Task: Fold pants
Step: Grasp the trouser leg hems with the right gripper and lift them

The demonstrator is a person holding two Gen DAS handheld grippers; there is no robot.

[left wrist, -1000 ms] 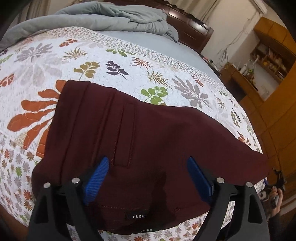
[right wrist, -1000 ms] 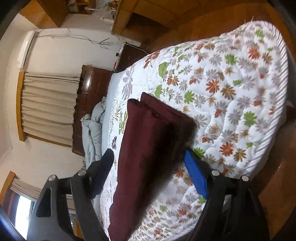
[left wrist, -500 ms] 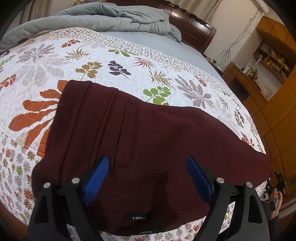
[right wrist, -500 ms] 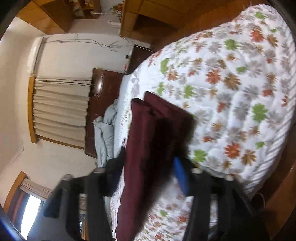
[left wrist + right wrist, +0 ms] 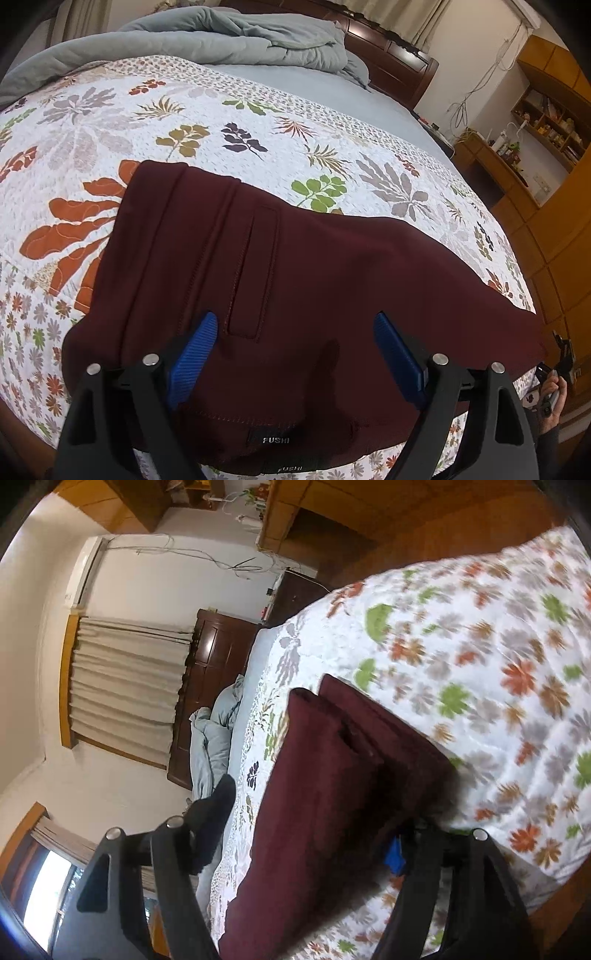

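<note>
Dark maroon pants (image 5: 280, 280) lie flat across the leaf-patterned quilt (image 5: 110, 122), waistband with a "FUSHI" label nearest me. My left gripper (image 5: 295, 354) is open, its blue pads spread wide just above the waistband, holding nothing. In the right wrist view the pants (image 5: 325, 775) show as a long folded strip with the leg ends far away. My right gripper (image 5: 314, 827) is open at the leg end; its right finger is tucked under the cloth edge, the left finger (image 5: 214, 812) is above the cloth.
A rumpled grey duvet (image 5: 229, 37) lies at the head of the bed by the dark wooden headboard (image 5: 399, 62). Wooden cabinets and shelves (image 5: 546, 122) stand to the right. The bed's edge (image 5: 554, 867) is close to the right gripper. The person's hand (image 5: 554, 391) shows at far right.
The right gripper has moved in onto the pants' edge, so its right pad is now mostly hidden under the cloth. The left gripper has barely shifted and stays open.
</note>
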